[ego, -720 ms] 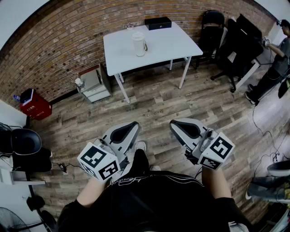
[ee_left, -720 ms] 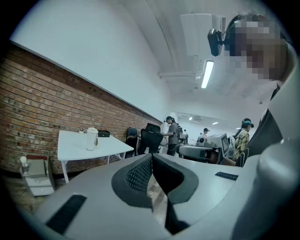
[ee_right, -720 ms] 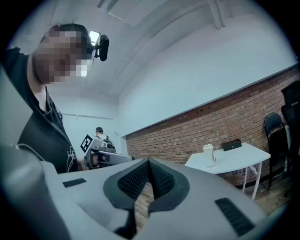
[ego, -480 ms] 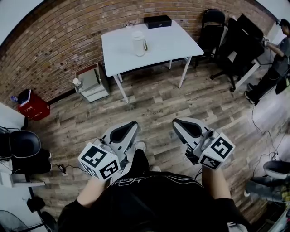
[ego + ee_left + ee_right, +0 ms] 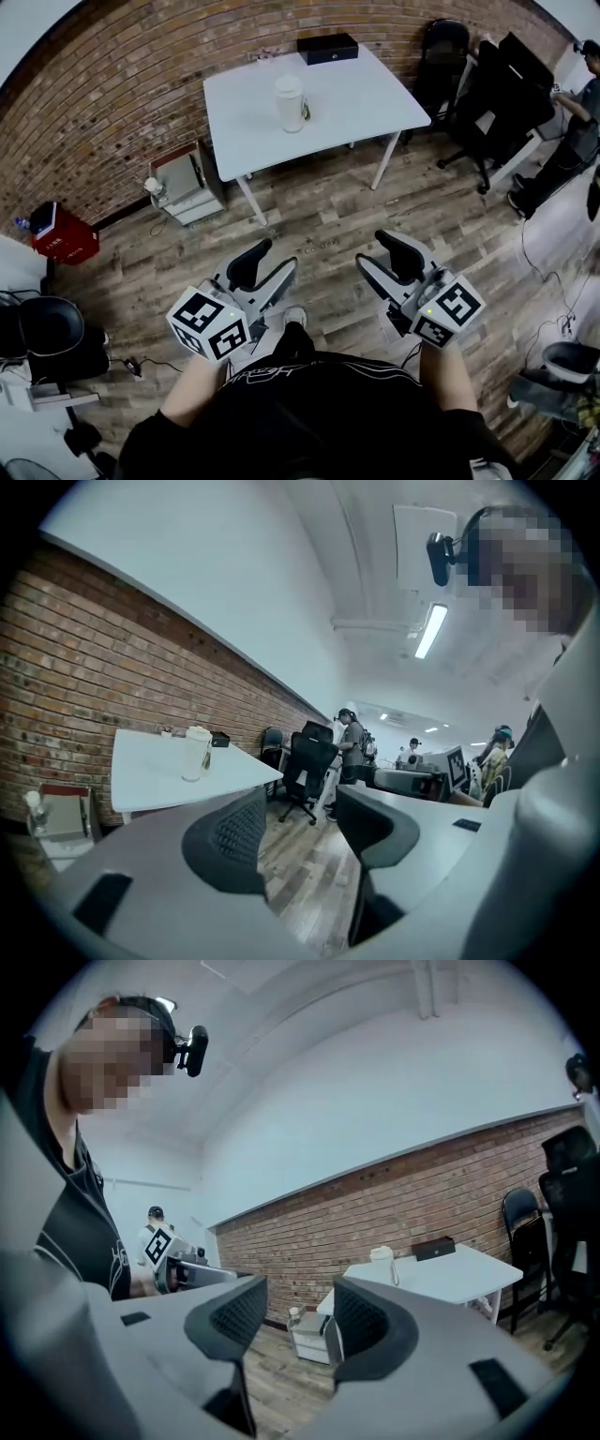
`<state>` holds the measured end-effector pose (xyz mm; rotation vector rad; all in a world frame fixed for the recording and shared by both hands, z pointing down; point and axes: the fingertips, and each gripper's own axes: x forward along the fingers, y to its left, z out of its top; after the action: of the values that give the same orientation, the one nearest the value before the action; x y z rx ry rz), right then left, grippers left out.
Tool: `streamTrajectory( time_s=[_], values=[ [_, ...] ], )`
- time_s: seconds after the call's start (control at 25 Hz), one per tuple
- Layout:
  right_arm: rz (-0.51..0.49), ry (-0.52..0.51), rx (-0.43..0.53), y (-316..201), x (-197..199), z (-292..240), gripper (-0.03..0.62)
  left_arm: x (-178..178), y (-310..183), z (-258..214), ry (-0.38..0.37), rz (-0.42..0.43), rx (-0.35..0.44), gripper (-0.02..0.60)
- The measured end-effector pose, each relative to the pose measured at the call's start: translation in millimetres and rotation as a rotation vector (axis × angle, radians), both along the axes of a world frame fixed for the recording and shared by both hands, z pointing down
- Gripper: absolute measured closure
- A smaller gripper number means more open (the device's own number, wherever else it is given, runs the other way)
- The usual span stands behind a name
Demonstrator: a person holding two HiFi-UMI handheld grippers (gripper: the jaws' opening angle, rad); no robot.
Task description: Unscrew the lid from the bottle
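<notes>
White table [image 5: 356, 94] by brick wall [image 5: 131, 94], bottle [image 5: 290, 101] standing on it

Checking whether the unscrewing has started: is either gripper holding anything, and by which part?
Nothing is held. The left gripper and right gripper are open and empty; the bottle stands on the table.

Black shirt [image 5: 319, 412] worn; grey left gripper [image 5: 265, 272] and right gripper [image 5: 387, 265] bear black-white cubes [image 5: 208, 323].

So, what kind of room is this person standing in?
Probably an office or lab workroom. It has a brick wall, a white table with a bottle on it, and black office chairs on a wood floor. Another person is working nearby.
</notes>
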<state>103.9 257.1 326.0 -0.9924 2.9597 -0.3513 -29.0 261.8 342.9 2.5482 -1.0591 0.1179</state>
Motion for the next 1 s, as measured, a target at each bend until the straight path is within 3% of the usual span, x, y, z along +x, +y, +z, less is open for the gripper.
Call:
streamTrajectory(
  time_s=[0.16, 0.24, 0.4, 0.68, 1.0],
  values=[
    [0.017, 0.011, 0.003, -40, -16, -4, 0.31, -11, -40, -1, -0.015, 0.036, 0.027, 0.265],
    [0.029, 0.025, 0.016, -60, -23, -10, 0.292, -21, -60, -5, -0.033, 0.05, 0.043, 0.249],
    [0.062, 0.035, 0.02, -98, -34, -14, 0.263, -46, -103, -10, 0.006, 0.03, 0.054, 0.234],
    [0.126, 0.031, -0.013, -157, -42, 0, 0.247, -75, -176, 22, -0.058, 0.004, 0.034, 0.218],
    [0.113, 0.048, -0.023, -254, -39, 11, 0.241, -63, -277, 34, -0.08, 0.028, 0.063, 0.207]
  ],
)
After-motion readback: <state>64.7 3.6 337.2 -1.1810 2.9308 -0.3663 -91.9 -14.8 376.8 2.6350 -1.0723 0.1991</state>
